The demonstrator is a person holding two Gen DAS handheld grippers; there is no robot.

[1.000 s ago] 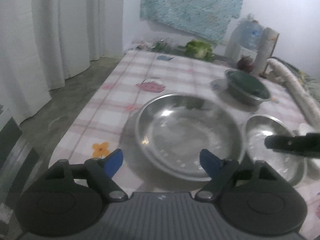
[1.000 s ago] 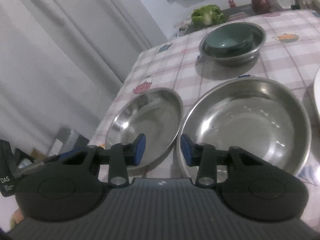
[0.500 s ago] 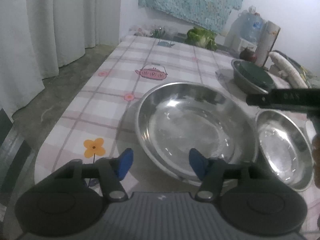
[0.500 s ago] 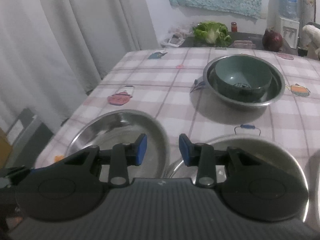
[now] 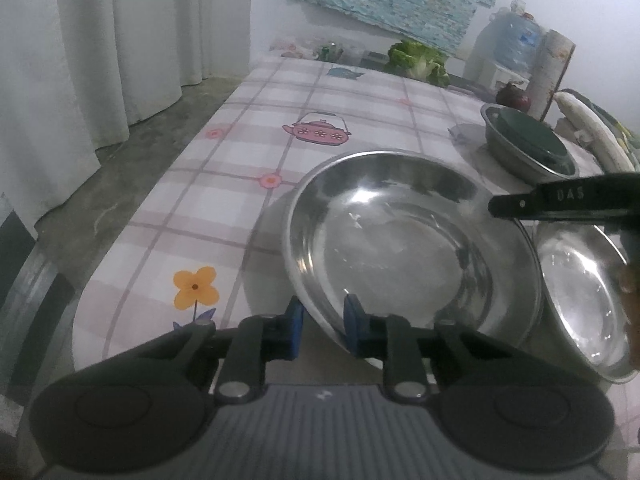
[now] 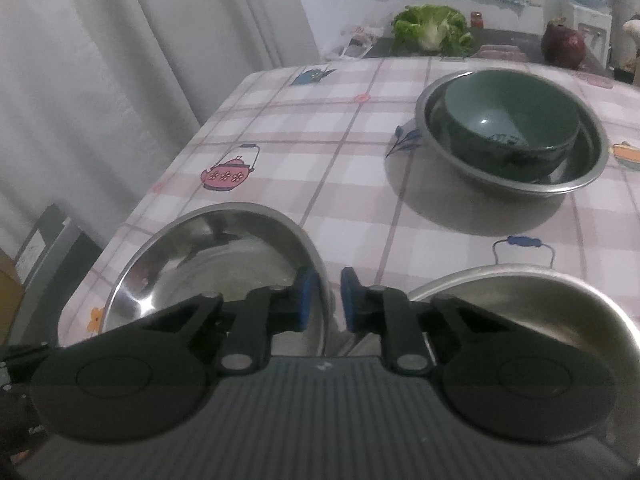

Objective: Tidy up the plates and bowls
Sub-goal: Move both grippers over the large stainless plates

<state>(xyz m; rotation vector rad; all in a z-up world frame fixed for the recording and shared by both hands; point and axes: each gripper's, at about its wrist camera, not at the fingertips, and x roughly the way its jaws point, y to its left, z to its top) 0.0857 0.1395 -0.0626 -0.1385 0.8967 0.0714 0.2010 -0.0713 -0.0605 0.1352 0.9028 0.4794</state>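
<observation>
A large steel plate (image 5: pixel 400 240) lies on the checked tablecloth. My left gripper (image 5: pixel 323 330) is closing, and its blue pads sit on either side of the plate's near rim. In the right wrist view the same plate (image 6: pixel 200 272) is at the left, and my right gripper (image 6: pixel 327 300) is shut on its right rim. Its black finger (image 5: pixel 560 200) crosses that rim in the left wrist view. A smaller steel plate (image 5: pixel 580 300) (image 6: pixel 520 304) lies beside it. Farther back, a green bowl (image 6: pixel 508 120) sits inside a steel bowl (image 6: pixel 576 184).
The table edge (image 5: pixel 160 208) drops to a grey floor by white curtains (image 5: pixel 120 40). At the far end are a lettuce (image 6: pixel 432 26), a dark red onion (image 6: pixel 562 44) and a water bottle (image 5: pixel 512 40). A hand (image 5: pixel 630 280) shows at the right edge.
The left jaws narrowed from wide open onto the large plate's near rim. The right gripper swung left from above the smaller plate and closed on the large plate's right rim.
</observation>
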